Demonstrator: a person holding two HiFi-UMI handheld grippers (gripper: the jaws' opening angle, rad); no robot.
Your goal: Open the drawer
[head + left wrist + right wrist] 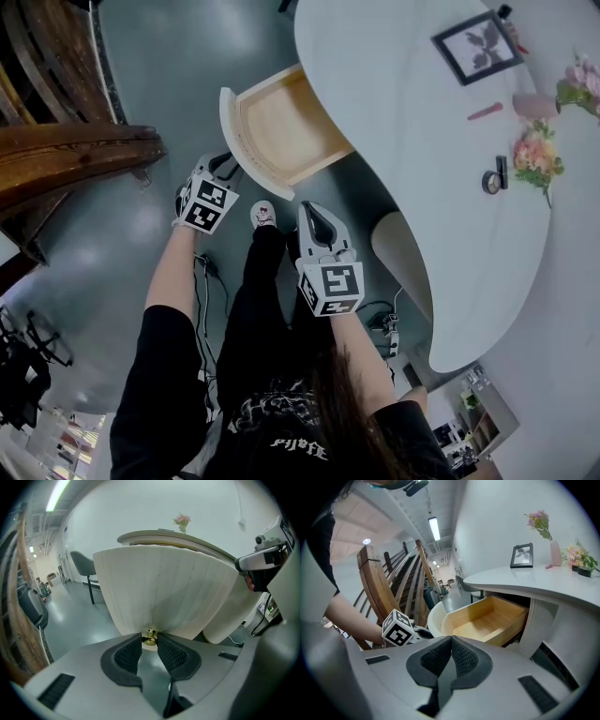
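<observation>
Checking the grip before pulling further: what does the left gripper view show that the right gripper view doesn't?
Only the left gripper view: the brass knob pinched between the left gripper's pads, on the drawer's curved white front. Only the right gripper view: the drawer's wooden inside, pulled out, a framed picture, and the right gripper, jaws together on nothing. Both: the drawer, the white tabletop and the pink flowers.

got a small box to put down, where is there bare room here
The drawer is bare wood inside, all free; the left gripper grips its knob. The tabletop is bare from the edge over the drawer up to the picture frame. It is crowded beyond that, around the flowers and vase.
</observation>
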